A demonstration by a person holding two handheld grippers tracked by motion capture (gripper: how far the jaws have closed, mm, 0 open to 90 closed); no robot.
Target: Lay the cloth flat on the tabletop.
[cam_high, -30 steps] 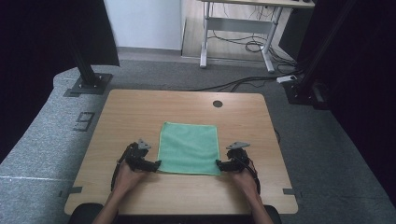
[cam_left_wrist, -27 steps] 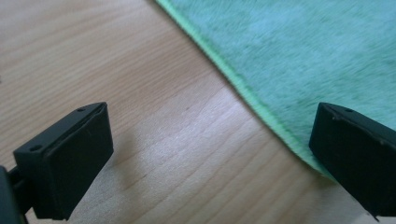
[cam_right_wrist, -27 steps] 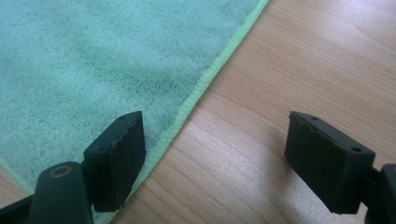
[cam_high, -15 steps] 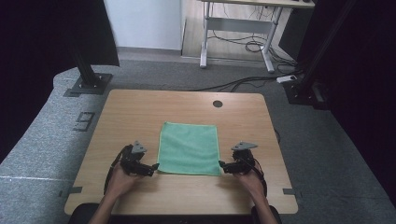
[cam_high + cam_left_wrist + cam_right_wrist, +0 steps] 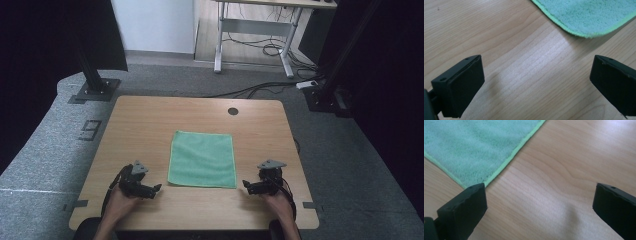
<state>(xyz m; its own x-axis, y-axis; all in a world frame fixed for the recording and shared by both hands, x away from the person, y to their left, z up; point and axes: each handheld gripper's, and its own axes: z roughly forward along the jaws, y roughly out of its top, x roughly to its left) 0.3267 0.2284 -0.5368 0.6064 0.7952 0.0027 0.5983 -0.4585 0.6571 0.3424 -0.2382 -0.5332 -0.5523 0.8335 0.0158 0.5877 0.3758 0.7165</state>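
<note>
Green microfibre cloth (image 5: 202, 159) lay flat and square on the middle of the wooden table (image 5: 150, 120), its near edge toward you, with no fold or wrinkle that I could make out. You had your left gripper (image 5: 156, 189) just off its near left corner and your right gripper (image 5: 246, 184) just off its near right corner, both resting low over bare wood and neither touching the fabric. In the left gripper view the cloth's (image 5: 594, 17) rounded corner sat ahead of the jaws, which stood wide with nothing between them. In the right gripper view the cloth's (image 5: 469, 147) corner pointed at the inner jaw, and those jaws had just been opening and stood wide too, with only table (image 5: 564, 165) between them.

My reading is that the spreading was finished: the cloth was laid out and let go, and what remained for you was at most drawing your hands away. If a fold was meant, none had been started.

Counted: one cloth, one table, two grippers, and one round cable hole (image 5: 233, 111) near the table's far edge.
</note>
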